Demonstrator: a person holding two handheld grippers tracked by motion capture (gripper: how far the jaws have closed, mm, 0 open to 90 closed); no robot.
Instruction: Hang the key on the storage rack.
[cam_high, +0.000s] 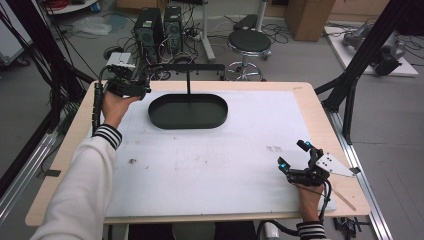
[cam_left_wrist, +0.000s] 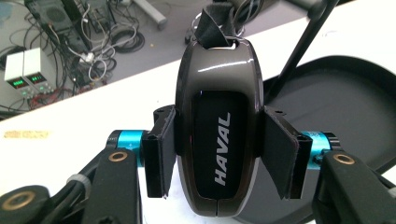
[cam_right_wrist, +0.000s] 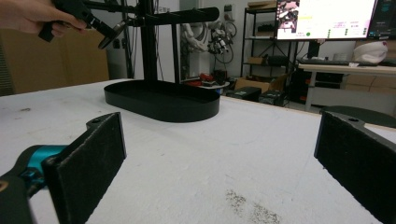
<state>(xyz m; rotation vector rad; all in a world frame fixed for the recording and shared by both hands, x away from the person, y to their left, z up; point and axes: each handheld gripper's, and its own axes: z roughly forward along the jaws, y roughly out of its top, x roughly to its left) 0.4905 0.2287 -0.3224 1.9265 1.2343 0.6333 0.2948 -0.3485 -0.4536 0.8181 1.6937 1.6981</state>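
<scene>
My table (cam_high: 320, 125) has a pale wooden top, and a white mat (cam_high: 225, 150) covers most of it. On the mat, toward the far side, stands a black oval tray (cam_high: 188, 120) with an upright post and crossbar. Small dark specks (cam_high: 133, 161) mark the mat nearer me.

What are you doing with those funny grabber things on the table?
A person holds a two-jaw gripper in each hand. The left gripper is clamped on a glossy dark car key fob with HAVAL printed on it, lifted near the far left corner of the table, beside the black oval tray with its upright T-shaped stand. The right gripper rests near the table's right edge on the white mat, jaws open and empty.
</scene>
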